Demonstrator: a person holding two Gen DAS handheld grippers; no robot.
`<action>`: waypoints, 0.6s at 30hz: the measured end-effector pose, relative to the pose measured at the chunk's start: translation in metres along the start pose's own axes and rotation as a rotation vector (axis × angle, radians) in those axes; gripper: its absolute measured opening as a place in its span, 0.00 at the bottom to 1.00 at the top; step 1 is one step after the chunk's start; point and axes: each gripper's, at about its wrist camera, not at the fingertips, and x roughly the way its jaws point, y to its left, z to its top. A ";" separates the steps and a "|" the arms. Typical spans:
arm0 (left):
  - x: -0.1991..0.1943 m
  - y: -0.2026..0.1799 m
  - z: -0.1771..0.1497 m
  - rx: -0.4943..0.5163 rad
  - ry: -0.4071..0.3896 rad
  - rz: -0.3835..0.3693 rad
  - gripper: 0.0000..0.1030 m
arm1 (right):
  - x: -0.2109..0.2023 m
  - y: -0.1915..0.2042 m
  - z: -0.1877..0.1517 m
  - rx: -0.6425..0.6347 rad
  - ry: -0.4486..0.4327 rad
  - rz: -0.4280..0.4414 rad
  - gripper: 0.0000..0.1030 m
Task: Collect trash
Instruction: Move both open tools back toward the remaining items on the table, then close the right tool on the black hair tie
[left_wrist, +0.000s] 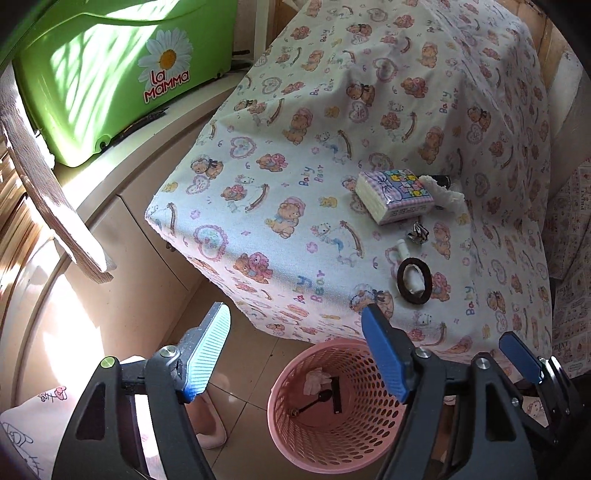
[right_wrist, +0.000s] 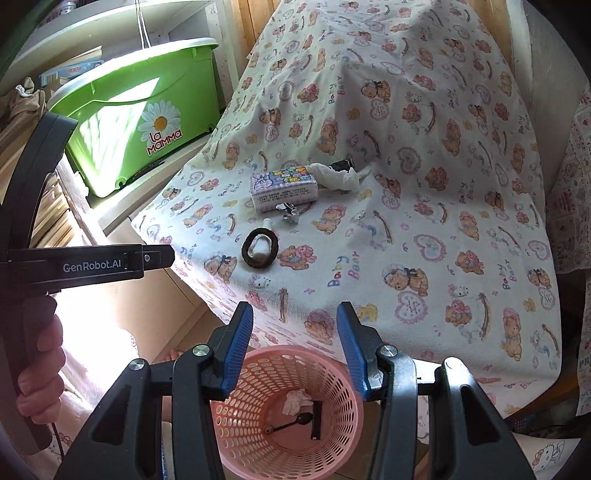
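Both grippers hang with jaws spread wide and nothing between them above a pink basket (right_wrist: 343, 373) on the tiled floor: the left gripper (left_wrist: 295, 350) fills the bottom of its own view, its blue pads well apart, and the right gripper (right_wrist: 294, 350) does the same in its view, its pads framing the basket's rim. Inside the basket, at lower centre of both views, lie a crumpled tissue (right_wrist: 295, 400), a black spoon (right_wrist: 295, 422) and a flat black strip (right_wrist: 316, 419). Above the basket, a table draped in a bear-print cloth (right_wrist: 424, 229) takes up most of each frame, its near edge hanging between the grippers and the items on top. On the cloth, near centre in the right wrist view, sit a tissue packet (right_wrist: 283, 187), a crumpled white wad (right_wrist: 338, 176) touching a small dark tube (right_wrist: 341, 165) at the packet's right, a crinkled bit of foil (right_wrist: 290, 214) just below the packet, and a black hair tie (right_wrist: 259, 246) ringed around a small white piece (right_wrist: 260, 247). A green tub (right_wrist: 144, 122) marked "La Mamma" stands at upper left, on a shelf beside the table. At the left edge of the right wrist view, a hand (right_wrist: 40, 373) grips the handle of the other tool.
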 end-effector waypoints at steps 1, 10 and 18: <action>-0.002 0.000 0.001 -0.001 -0.007 0.000 0.77 | -0.001 -0.001 0.003 0.008 -0.005 0.010 0.48; -0.009 0.001 0.008 0.001 -0.054 0.014 0.87 | 0.006 -0.013 0.026 0.088 -0.029 0.080 0.40; -0.009 0.006 0.012 -0.009 -0.071 0.037 0.88 | 0.039 -0.017 0.036 0.175 0.020 0.164 0.24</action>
